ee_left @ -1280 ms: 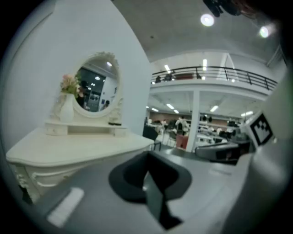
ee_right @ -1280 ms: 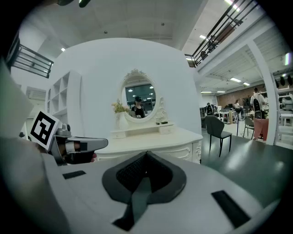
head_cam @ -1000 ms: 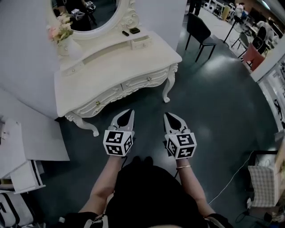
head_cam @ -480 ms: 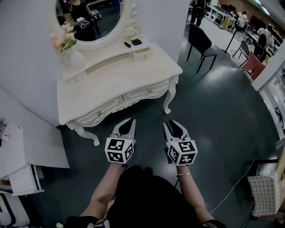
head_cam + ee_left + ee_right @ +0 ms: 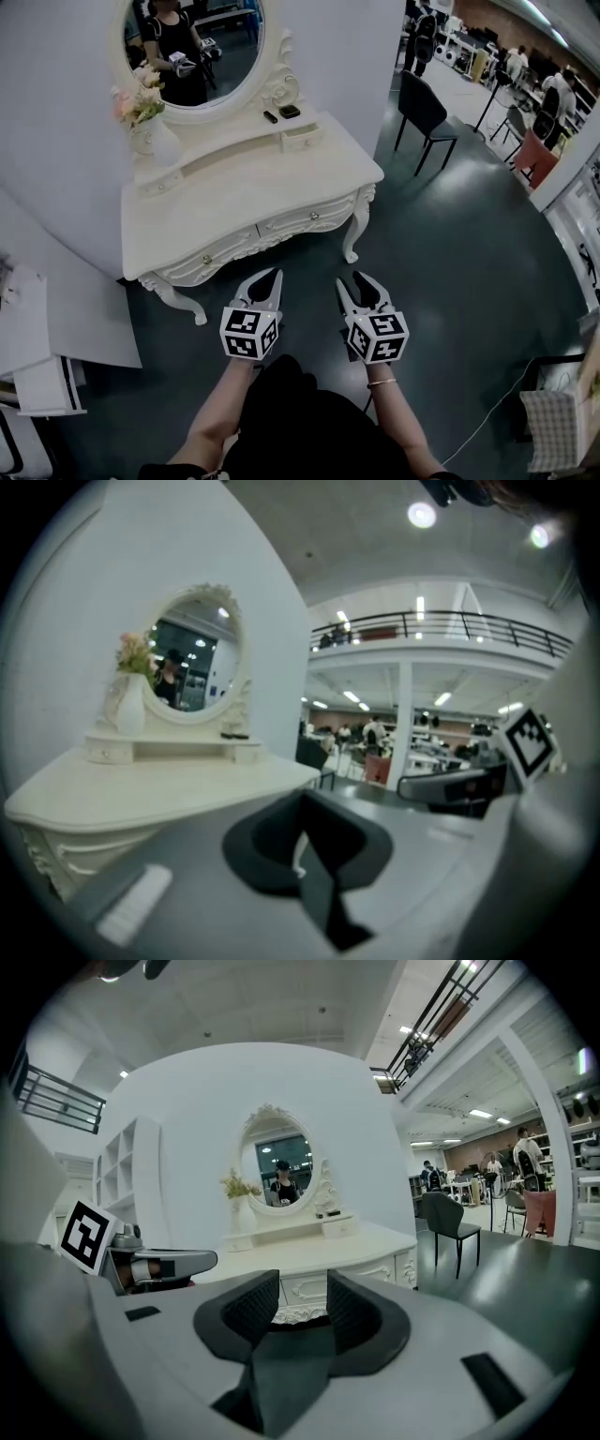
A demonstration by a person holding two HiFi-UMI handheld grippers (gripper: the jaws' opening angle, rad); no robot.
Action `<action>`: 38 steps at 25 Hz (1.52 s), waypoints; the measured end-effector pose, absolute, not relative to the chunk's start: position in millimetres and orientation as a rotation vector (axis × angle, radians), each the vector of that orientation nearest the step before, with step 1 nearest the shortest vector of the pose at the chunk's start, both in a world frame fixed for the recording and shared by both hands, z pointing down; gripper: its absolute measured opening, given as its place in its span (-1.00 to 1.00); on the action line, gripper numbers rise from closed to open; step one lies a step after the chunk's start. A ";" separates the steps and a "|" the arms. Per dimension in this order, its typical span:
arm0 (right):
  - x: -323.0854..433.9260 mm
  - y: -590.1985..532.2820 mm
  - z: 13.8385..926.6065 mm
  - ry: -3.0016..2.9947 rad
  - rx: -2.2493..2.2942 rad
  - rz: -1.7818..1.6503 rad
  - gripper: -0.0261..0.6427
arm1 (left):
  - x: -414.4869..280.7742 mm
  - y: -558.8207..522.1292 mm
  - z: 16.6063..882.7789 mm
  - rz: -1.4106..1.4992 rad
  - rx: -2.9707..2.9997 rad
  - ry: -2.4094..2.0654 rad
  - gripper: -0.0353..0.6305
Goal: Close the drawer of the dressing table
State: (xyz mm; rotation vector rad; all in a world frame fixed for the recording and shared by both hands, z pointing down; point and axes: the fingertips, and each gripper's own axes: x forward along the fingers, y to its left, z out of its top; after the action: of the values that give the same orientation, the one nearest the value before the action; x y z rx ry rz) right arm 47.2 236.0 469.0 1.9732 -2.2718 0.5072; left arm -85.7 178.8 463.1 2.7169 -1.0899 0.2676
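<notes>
In front of the table (image 5: 253, 187), with a stretch of floor (image 5: 450, 234) between, the person holds both grippers low and pointed toward it, well apart from any drawer. The left gripper (image 5: 271, 276) has its jaws together on nothing. The right gripper (image 5: 356, 281) has just been opening its jaws, which stand apart with nothing between them.

The two wide front drawers (image 5: 309, 217) under the top look flush to me. The small drawer (image 5: 302, 139) at the right end of the shelf (image 5: 225, 150), below the mirror (image 5: 197, 47), seems to stand a little proud, though from here I can't be sure.

I'd judge the step in hand is the approach. To do it well, the person should step closer first rather than reach at full stretch, and settle which front is out. Then the gripper should meet that front square on the middle of its face, not on a carved edge. A flat, steady push along the drawer's own line should seat it; a skewed one could jam it or rock the vase (image 5: 155, 141) nearby
</notes>
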 end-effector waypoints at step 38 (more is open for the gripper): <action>104.9 -58.1 484.2 -2.171 1.993 0.562 -0.46 | -1.1 -111.9 479.6 0.289 2.722 -0.935 -0.88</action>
State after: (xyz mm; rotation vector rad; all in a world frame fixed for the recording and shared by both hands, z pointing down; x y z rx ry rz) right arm 104.9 -58.1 484.2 1.9931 -2.1713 0.5624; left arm -1.1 -111.9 479.6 2.7220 -0.9346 0.2894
